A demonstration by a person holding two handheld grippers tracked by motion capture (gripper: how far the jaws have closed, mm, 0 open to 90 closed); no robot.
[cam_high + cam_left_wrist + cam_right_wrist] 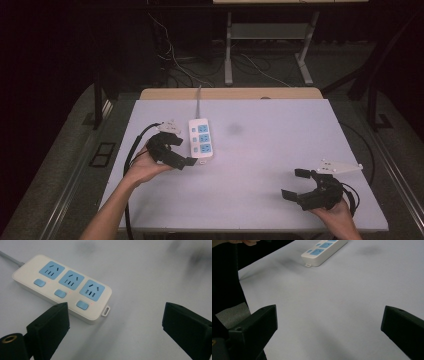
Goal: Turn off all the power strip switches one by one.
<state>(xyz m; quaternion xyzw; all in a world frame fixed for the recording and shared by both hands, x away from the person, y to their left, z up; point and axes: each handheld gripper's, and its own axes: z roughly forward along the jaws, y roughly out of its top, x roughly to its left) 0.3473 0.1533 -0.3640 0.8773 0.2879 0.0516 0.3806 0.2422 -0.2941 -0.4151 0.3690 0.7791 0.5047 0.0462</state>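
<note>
Left tool (pixel 186 150) jaws wide, nothing held, just beside white power strip (pixel 201 139) lying flat on bench (pixel 270 165), long axis running near-to-far, cord at far end, no readable writing

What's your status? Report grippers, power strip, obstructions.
Left gripper open, beside power strip, not touching. Right gripper open, empty, near table's front right edge. Strip flat, cord trailing away. Nothing in the way.
</note>
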